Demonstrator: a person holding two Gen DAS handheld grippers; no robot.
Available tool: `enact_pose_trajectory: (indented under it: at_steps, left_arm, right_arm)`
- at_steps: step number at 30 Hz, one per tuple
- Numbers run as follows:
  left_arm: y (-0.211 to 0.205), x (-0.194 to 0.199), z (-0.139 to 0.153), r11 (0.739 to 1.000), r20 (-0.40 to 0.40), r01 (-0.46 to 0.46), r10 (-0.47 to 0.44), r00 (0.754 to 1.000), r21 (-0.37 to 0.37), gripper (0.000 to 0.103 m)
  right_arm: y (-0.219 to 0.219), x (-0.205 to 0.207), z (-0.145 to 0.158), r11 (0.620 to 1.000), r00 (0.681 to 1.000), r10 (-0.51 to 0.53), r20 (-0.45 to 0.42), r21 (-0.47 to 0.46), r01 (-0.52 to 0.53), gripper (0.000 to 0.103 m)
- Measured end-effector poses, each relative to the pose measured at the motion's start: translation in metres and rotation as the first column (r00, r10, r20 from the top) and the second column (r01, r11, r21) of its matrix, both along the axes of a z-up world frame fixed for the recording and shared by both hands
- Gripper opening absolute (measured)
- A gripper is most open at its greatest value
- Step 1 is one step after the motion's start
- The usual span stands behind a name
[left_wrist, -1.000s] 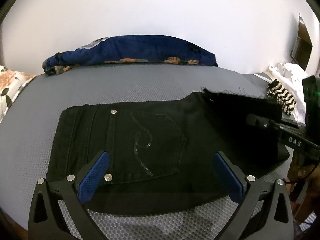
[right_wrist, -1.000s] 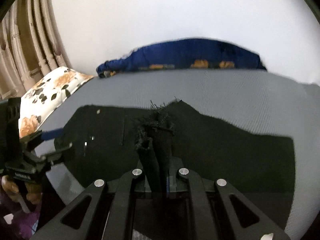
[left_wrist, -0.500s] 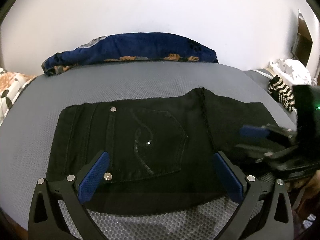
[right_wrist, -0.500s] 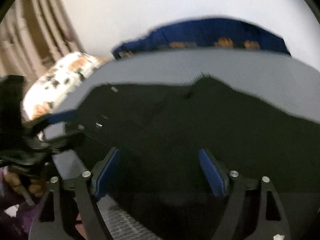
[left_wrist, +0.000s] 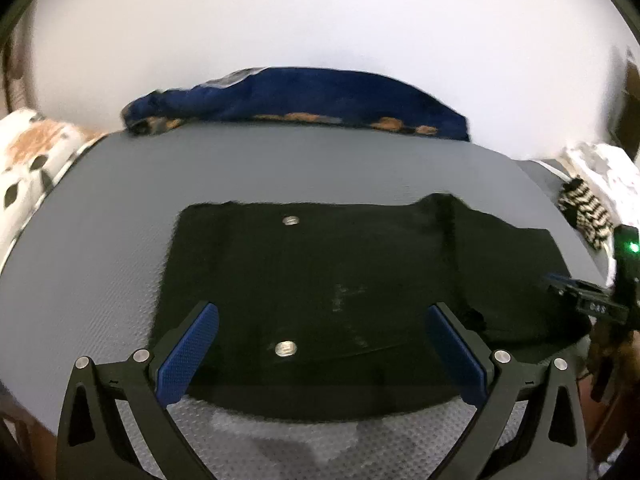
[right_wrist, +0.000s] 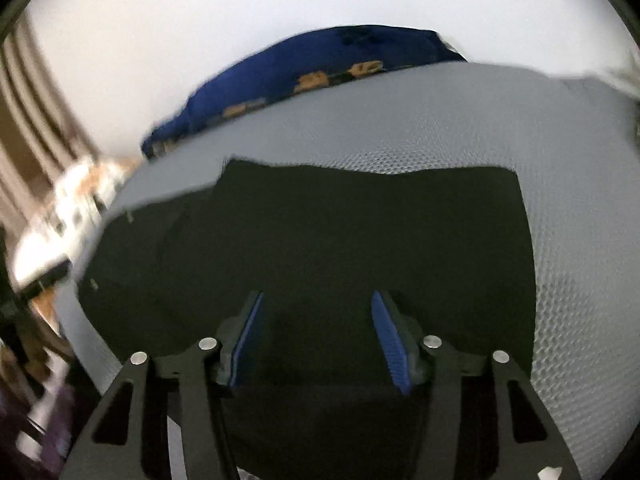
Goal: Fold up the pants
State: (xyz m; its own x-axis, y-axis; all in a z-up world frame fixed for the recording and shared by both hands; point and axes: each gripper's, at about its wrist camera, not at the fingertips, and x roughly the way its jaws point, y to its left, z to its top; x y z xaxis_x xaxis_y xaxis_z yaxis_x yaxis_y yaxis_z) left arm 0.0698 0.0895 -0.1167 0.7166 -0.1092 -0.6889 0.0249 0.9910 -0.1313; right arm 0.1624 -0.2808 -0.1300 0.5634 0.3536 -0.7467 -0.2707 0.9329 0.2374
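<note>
Black pants lie folded flat on a grey textured surface, waistband to the left, two metal buttons showing. My left gripper is open and empty, its blue pads just above the pants' near edge. My right gripper is open and empty over the folded right part of the pants. The right gripper also shows at the right edge of the left wrist view.
A dark blue patterned cloth lies along the far edge by the white wall. A floral pillow is at the left. A striped black-and-white item and white fabric lie at the right.
My right gripper let go of the frayed pant hem, opened, and drew back to the right. The leg now lies flat over the pants. My left gripper shifted slightly forward.
</note>
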Motion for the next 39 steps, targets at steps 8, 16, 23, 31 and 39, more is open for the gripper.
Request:
enact_pose_trajectory:
  at_steps: [8,16,23,31,39]
  left_arm:
    - [0.053,-0.011,0.012,0.990,0.011,-0.121,0.122,0.992,-0.075,0.102]
    - [0.060,-0.017,0.003,0.988,-0.007,-0.121,0.121,0.993,-0.095,0.102]
    - [0.048,-0.018,0.001,0.995,0.006,-0.076,0.076,0.997,-0.058,0.102]
    - [0.043,-0.015,-0.004,0.996,-0.011,-0.052,0.051,0.999,-0.066,0.102]
    - [0.039,-0.013,-0.008,0.997,-0.025,-0.041,0.039,0.999,-0.063,0.102]
  right_arm:
    - [0.072,-0.033,0.036,0.970,0.961,0.238,0.143,0.014,-0.243,0.059]
    - [0.150,-0.078,0.006,0.841,0.870,0.466,0.162,-0.389,-0.377,0.047]
    - [0.157,-0.073,-0.011,0.793,0.867,0.488,0.101,-0.467,-0.392,0.046]
    - [0.140,-0.057,-0.007,0.856,0.893,0.449,0.034,-0.302,-0.419,0.014]
    - [0.140,-0.065,0.006,0.843,0.876,0.479,0.057,-0.309,-0.440,0.012]
